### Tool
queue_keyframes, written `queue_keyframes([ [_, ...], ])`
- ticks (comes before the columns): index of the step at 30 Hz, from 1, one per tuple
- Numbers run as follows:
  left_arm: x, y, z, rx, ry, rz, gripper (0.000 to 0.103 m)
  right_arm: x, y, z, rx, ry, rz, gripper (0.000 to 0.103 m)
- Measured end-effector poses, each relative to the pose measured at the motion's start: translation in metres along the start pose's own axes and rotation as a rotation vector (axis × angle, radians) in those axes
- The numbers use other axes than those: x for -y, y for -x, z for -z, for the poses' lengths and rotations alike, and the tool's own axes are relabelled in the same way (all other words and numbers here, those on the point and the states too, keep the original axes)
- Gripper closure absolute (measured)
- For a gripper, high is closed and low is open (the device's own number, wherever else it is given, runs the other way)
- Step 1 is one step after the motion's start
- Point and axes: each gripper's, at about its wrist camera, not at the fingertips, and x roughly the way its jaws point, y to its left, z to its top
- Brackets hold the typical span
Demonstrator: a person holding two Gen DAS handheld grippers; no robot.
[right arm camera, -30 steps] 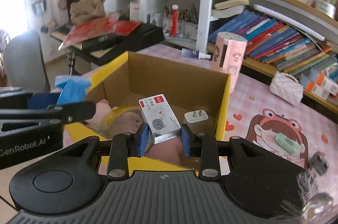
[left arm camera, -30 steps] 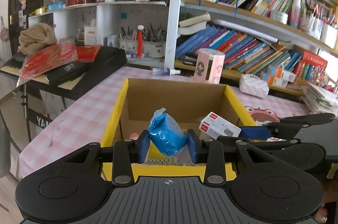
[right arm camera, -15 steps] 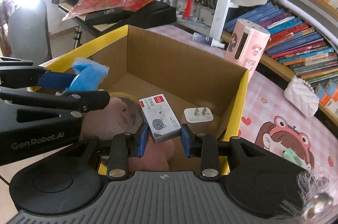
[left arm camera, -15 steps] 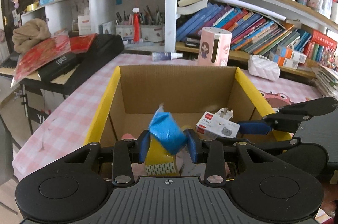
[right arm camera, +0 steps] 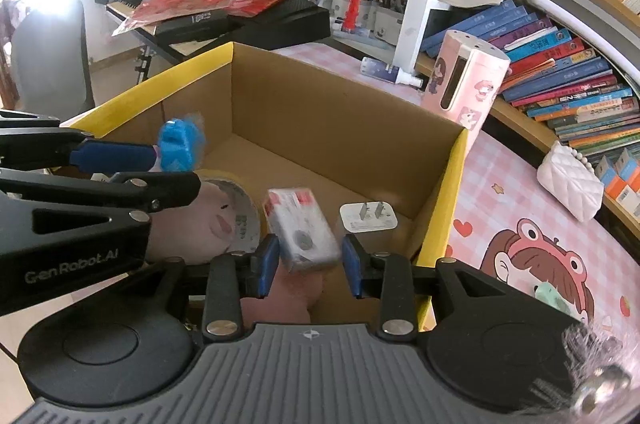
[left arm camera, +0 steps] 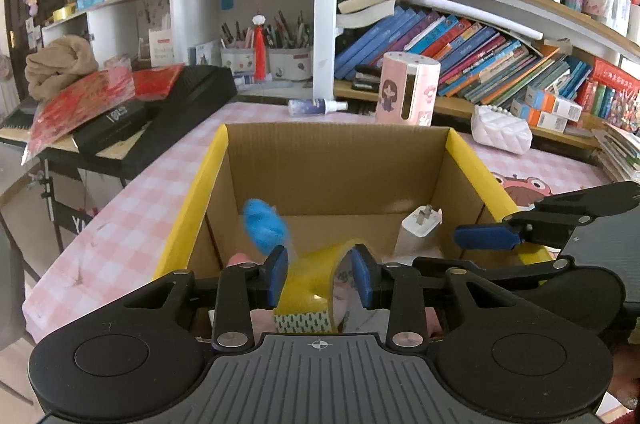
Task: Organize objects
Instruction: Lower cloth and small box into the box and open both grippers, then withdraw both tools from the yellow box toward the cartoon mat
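Note:
An open cardboard box (left arm camera: 336, 160) with yellow flaps stands on the pink checked table; it also shows in the right wrist view (right arm camera: 320, 112). My left gripper (left arm camera: 319, 276) is open over the box; a blurred blue packet (left arm camera: 264, 226) drops free of it, also seen in the right wrist view (right arm camera: 178, 144). My right gripper (right arm camera: 308, 264) is open; a blurred white card box (right arm camera: 302, 230) falls between its fingers. Inside the box lie a yellow tape roll (left arm camera: 316, 284), a pink plush toy (right arm camera: 208, 224) and a white plug (right arm camera: 368, 218).
A pink cylinder holder (left arm camera: 406, 88) and a small spray bottle (left arm camera: 316, 106) stand behind the box. A white quilted purse (right arm camera: 570, 180) lies to the right on a cartoon mat (right arm camera: 532, 264). Bookshelves line the back; a black keyboard case (left arm camera: 160, 112) sits left.
Both grippers moved forward over the box and opened. The blue packet left the left gripper and the white card box left the right gripper; both are falling into the box.

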Motion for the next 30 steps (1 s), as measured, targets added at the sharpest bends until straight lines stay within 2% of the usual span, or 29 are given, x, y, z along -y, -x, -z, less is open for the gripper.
queue_keyframes([
  [4, -0.001, 0.013, -0.002, 0.037, 0.021, 0.002, 0.049, -0.001, 0.010, 0.000, 0.029, -0.004, 0.011, 0.062],
  [13, -0.005, 0.057, 0.000, 0.147, 0.076, 0.001, 0.028, -0.001, 0.055, 0.007, 0.130, -0.051, 0.069, 0.050],
  [18, -0.008, 0.081, 0.012, 0.177, 0.079, -0.003, 0.025, 0.004, 0.084, 0.021, 0.182, -0.121, 0.143, 0.038],
  [21, -0.009, 0.092, 0.023, 0.167, 0.077, 0.002, 0.025, 0.003, 0.099, 0.033, 0.187, -0.154, 0.178, 0.035],
  [30, -0.007, 0.114, 0.062, 0.063, 0.062, 0.006, 0.025, -0.012, 0.123, 0.077, 0.096, -0.239, 0.245, 0.032],
])
